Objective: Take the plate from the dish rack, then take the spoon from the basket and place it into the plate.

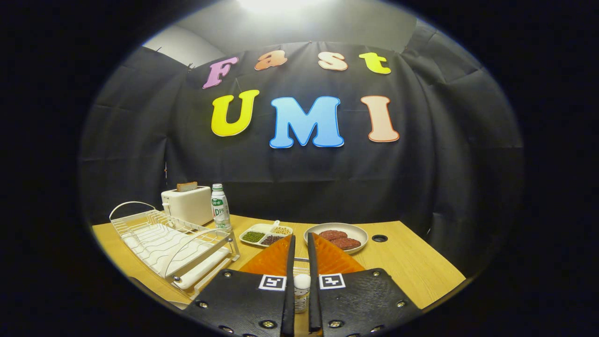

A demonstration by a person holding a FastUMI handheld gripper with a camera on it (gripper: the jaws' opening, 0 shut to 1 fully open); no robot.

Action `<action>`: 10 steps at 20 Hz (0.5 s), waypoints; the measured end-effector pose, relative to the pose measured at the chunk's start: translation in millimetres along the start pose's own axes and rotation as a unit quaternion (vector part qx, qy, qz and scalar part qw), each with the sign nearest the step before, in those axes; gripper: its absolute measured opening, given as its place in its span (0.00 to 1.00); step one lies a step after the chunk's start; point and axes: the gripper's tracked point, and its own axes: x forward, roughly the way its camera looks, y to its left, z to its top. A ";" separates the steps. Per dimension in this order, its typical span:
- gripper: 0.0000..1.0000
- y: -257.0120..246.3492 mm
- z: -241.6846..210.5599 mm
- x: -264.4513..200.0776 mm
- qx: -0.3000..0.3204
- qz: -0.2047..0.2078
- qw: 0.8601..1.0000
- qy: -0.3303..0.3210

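My tool [300, 241] hangs over the table [412, 267], fingers nearly together about a small bottle [302, 285] — pinched or not, I cannot tell — likely lining up on the rack [173, 243], a plate [359, 230] right of it.

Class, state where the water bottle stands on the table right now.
In the gripper view, the water bottle stands upright beside the toaster, behind the dish rack and beyond the hand-held gripper.
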 end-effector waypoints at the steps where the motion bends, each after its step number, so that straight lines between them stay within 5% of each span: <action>1: 0.11 -0.9 8.8 -3.8 0.001 -0.002 1.000 -0.002; 10: 0.11 -3.1 86.1 -48.2 0.000 -0.012 1.000 -0.004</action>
